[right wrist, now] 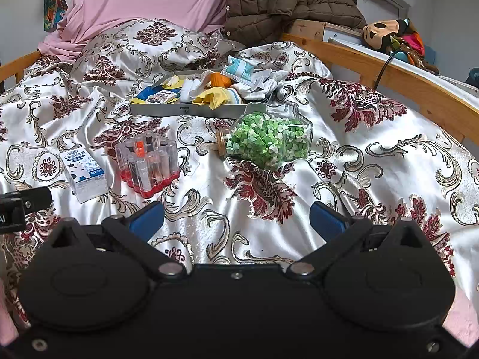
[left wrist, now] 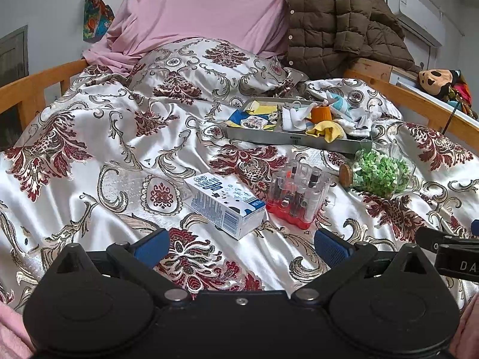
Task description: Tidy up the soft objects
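Well back on the quilt [left wrist: 89, 155], both the left gripper [left wrist: 242, 246] and right gripper [right wrist: 236, 220] gape wide, holding nothing. Socks [right wrist: 215, 97] lie heaped in the tray [right wrist: 155, 110], beyond the carton [left wrist: 224, 203], tube rack [right wrist: 148, 164] and jar [right wrist: 269, 137].

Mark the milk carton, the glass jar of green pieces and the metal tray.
milk carton [left wrist: 223, 202], left wrist view, on its printed top face.
glass jar [right wrist: 269, 137], right wrist view, on its filled body.
metal tray [right wrist: 167, 109], right wrist view, on its front wall.
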{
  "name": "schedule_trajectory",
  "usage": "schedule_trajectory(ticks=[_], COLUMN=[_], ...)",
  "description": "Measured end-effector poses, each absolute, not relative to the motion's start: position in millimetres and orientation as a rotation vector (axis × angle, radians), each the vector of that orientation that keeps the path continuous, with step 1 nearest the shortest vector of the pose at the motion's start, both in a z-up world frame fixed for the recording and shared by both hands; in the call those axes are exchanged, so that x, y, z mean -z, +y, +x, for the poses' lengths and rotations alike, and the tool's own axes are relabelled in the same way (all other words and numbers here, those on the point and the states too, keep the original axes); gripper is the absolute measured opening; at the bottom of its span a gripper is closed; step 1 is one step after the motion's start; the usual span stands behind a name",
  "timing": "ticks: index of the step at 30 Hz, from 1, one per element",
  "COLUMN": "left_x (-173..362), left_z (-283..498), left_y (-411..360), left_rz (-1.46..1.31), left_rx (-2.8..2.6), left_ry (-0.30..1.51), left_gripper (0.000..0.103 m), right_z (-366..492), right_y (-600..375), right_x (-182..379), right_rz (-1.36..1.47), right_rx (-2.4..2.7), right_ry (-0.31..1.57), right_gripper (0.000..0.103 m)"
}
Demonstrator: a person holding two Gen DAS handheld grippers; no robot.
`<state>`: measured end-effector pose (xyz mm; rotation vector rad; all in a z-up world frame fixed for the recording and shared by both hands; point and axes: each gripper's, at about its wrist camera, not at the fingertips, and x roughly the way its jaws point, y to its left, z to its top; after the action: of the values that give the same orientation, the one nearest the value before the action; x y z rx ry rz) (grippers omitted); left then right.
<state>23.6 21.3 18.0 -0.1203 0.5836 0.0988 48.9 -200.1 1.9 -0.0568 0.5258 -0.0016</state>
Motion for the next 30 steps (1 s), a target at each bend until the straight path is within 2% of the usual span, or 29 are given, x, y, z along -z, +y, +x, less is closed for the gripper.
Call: schedule_trajectory(ticks=[30], left_x=[-22.3], left_z=[20.2], left_y=[16.7], left_rz=[-0.123], left_rx=[-0.105], left_ry=[0.563], left_gripper=[0.102], right_z=[49.1], right_y=[-200.2], right_x=[-2.5], right_rz=[-0.058], right_rx=[0.001], right_ry=[0.528], right_gripper=[0.102])
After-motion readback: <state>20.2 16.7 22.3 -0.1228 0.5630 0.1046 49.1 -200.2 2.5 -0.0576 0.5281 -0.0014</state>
